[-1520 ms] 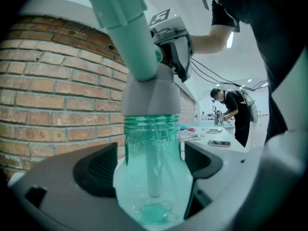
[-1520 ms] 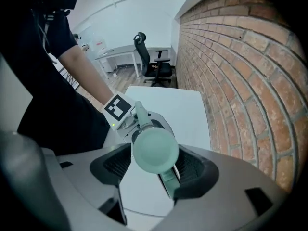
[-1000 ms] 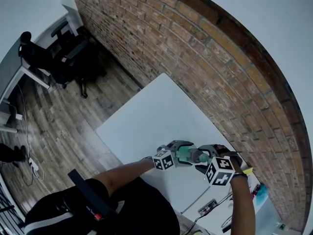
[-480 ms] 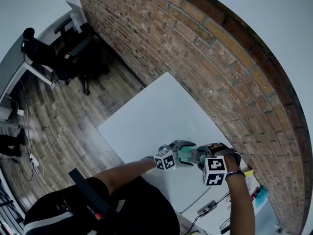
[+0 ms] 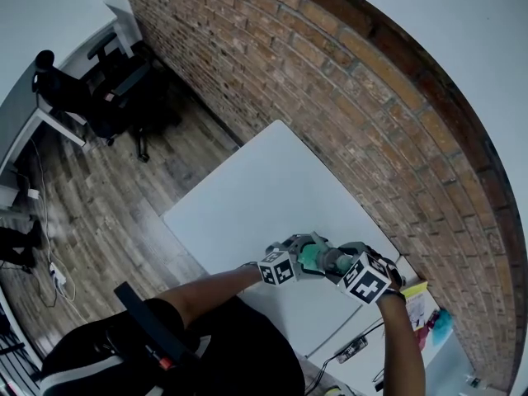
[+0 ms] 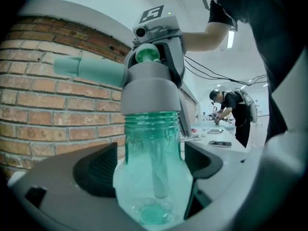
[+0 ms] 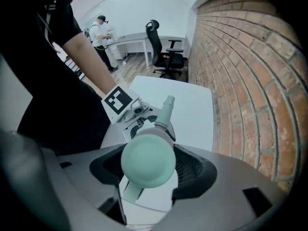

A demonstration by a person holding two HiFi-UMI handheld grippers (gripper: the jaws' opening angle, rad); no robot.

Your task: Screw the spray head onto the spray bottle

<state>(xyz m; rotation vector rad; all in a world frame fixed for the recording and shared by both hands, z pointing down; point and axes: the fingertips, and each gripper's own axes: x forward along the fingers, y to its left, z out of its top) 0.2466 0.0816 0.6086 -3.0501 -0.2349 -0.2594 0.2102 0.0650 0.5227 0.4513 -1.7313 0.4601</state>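
Rolling about its own axis, the right tool (image 5: 340,264) is showing its marker cube at a different angle than a second ago, while the left tool (image 5: 305,254) is staying put. Both are hanging over the white surface (image 5: 264,196), close to the edge nearest the person, with the brick wall (image 5: 346,97) running along the far side. The left tool's jaws are pressing on either side of the translucent green spray bottle (image 6: 154,148), gripping its lower body and holding it upright in the left gripper view. The spray head (image 6: 149,88) is sitting on the bottle's neck, its grey collar covering the top while several thread rings are showing just below it. The right tool is coming down from above, its jaws closing on the sides of the spray head's grey body, with the rounded green cap lying between them. The pale green nozzle (image 6: 82,67) is sticking out to one side, clear of both tools.
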